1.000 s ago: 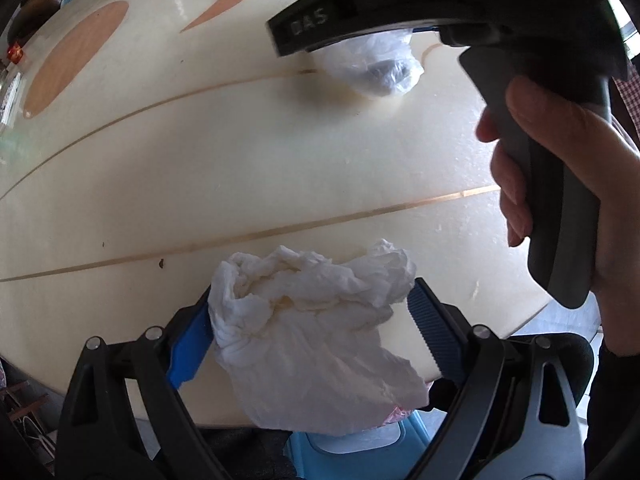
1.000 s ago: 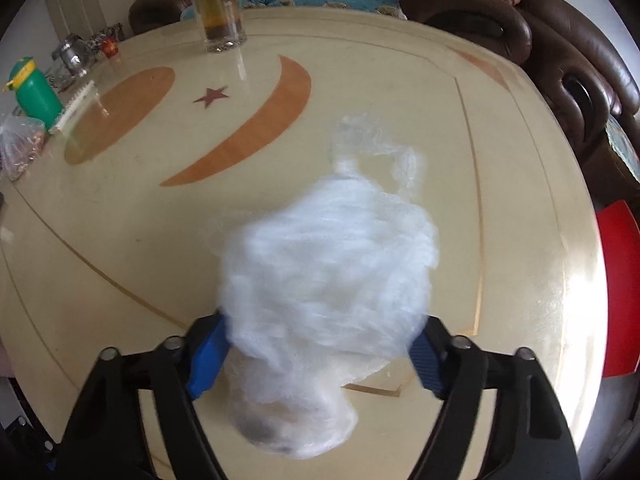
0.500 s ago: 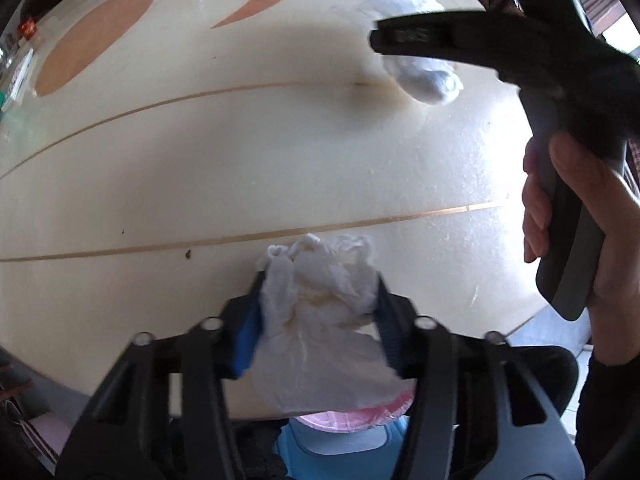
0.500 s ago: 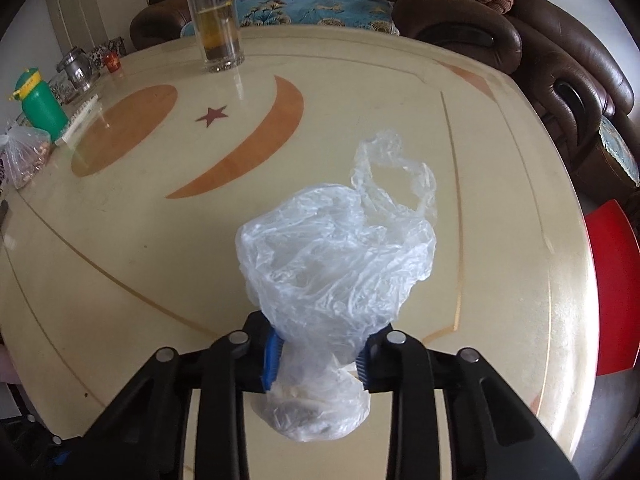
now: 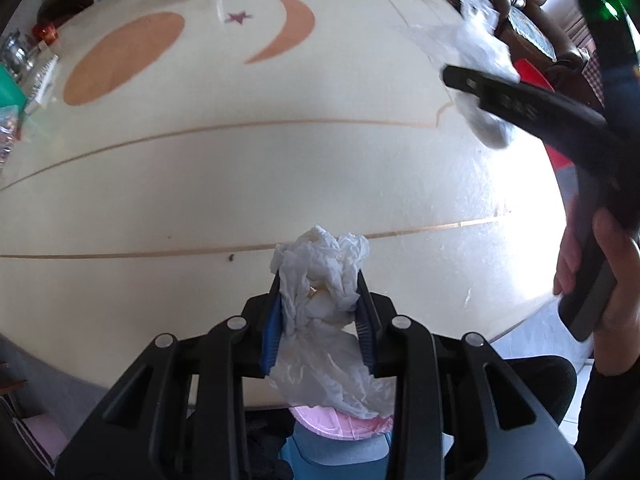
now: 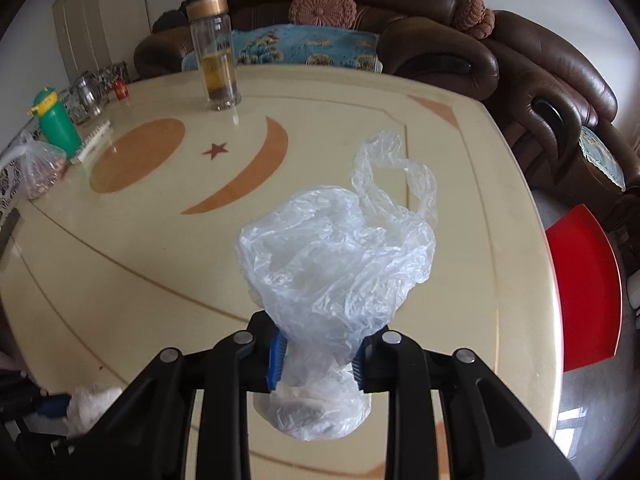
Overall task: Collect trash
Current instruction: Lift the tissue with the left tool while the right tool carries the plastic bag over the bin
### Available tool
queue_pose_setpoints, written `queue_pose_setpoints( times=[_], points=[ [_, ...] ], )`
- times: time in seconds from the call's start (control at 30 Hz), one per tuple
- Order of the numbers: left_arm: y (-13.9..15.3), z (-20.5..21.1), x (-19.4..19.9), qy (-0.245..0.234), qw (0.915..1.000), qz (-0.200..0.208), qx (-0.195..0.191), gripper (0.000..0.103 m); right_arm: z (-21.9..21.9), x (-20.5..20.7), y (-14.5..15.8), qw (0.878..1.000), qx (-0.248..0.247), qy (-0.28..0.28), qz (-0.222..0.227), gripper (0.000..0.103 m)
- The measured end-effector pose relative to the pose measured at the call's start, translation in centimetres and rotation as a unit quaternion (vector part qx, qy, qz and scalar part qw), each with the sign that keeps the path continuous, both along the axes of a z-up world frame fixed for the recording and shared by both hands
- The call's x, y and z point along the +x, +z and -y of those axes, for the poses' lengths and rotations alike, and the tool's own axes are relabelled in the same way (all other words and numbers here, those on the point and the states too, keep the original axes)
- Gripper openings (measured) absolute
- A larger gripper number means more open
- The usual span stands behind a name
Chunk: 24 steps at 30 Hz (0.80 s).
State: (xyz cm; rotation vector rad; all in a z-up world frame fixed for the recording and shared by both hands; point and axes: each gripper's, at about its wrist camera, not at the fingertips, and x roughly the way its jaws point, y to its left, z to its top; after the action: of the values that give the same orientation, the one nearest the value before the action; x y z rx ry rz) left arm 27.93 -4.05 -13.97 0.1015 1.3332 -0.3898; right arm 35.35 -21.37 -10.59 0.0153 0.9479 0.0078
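A crumpled white tissue (image 5: 320, 264) sits between the blue pads of my left gripper (image 5: 318, 280), which is shut on it above the near edge of the cream table (image 5: 240, 176). A clear plastic bag (image 6: 336, 264) with something dark in its bottom hangs in my right gripper (image 6: 318, 356); its jaws are closing and the pads press the bag's neck. The bag is lifted off the table. In the left wrist view the same bag (image 5: 480, 48) shows at the upper right, and a person's hand (image 5: 616, 272) holds the right gripper's handle.
A glass bottle (image 6: 214, 52), a green cup (image 6: 56, 124) and a bag of small items (image 6: 36, 168) stand at the table's far left. A brown sofa (image 6: 520, 60) and red stool (image 6: 584, 288) flank it. A pink-lined bin (image 5: 340, 420) sits below the near edge.
Both grippers have closed, the left on the tissue and the right on the plastic bag. Both have lifted their loads up off the table.
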Motion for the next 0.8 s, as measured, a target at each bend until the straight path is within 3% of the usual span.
queue_pose_setpoints(
  times=[0.27, 0.53, 0.8],
  points=[
    [4.5, -0.7, -2.8, 0.015, 0.9964, 0.08, 0.021, 0.032, 1.0, -6.3, 5.0, 0.999, 0.024, -0.006, 0.046, 0.026],
    [10.1, -1.1, -6.7, 0.016, 0.987, 0.156, 0.032, 0.032, -0.2, -14.0, 9.2, 0.996, 0.019, 0.008, 0.092, 0.026],
    [13.5, -0.6, -10.8, 0.011, 0.9794, 0.199, 0.029, 0.032, -2.5, -21.1, 11.9, 0.992, 0.019, 0.03, 0.122, 0.026]
  ],
)
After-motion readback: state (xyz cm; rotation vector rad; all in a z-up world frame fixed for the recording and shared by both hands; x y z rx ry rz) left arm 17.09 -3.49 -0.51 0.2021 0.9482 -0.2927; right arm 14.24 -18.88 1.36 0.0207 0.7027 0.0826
